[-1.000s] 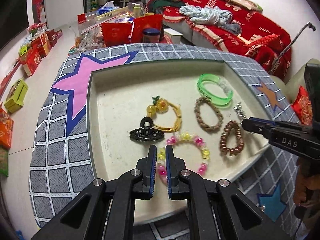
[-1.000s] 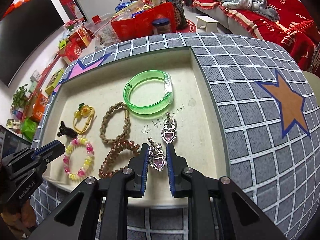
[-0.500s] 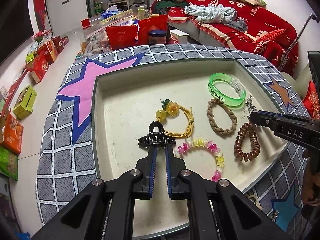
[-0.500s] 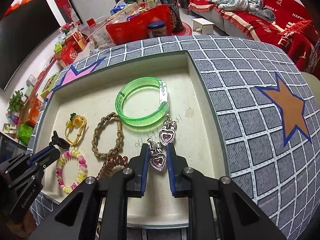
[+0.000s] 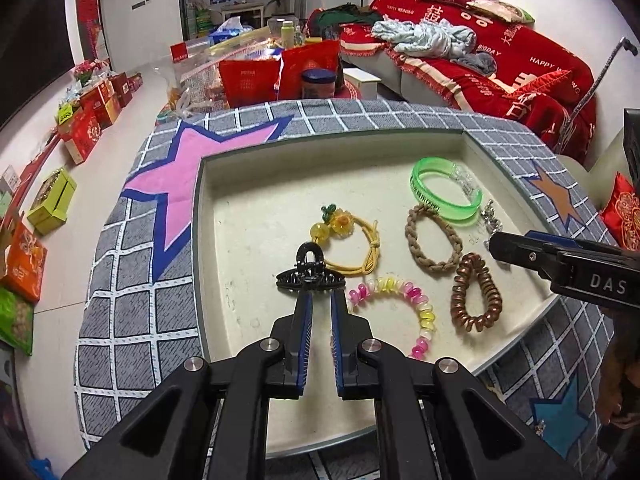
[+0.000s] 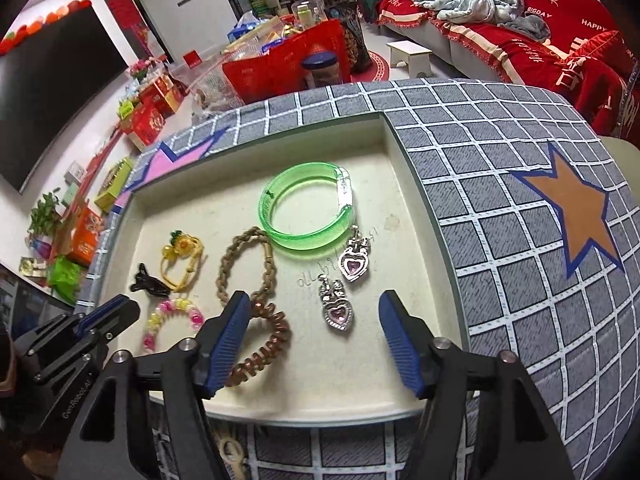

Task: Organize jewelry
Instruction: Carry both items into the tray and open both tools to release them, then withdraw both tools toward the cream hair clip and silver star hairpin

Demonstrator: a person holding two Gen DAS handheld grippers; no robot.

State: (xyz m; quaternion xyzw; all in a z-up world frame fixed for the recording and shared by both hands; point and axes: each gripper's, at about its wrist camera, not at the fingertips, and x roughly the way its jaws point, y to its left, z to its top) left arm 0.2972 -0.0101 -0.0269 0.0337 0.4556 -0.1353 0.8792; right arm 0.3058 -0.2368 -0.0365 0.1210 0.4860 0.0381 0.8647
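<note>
A cream tray [image 5: 256, 208] holds the jewelry. My left gripper [image 5: 320, 298] has its jaws close together, its tips just behind a black hair claw [image 5: 310, 276] that lies on the tray; contact is unclear. My right gripper [image 6: 314, 304] is open wide, and a pink heart pendant [image 6: 338, 312] lies on the tray between its fingers. A second heart pendant [image 6: 353, 266] lies beside a green bangle [image 6: 308, 212]. A braided brown band [image 6: 244, 264], a copper coil tie [image 6: 266, 342], a pink-yellow bead bracelet [image 5: 400, 308] and a yellow cord with a flower [image 5: 352, 244] lie nearby.
The tray sits sunk in a grey checked cover [image 6: 500, 184] with star patches. Red boxes and bags [image 5: 260, 76] stand on the floor behind, and a red sofa [image 5: 500, 60] is at the back right.
My right gripper has opened and let go of the heart pendant, which now lies on the tray. My left gripper has come up close behind the black hair claw.
</note>
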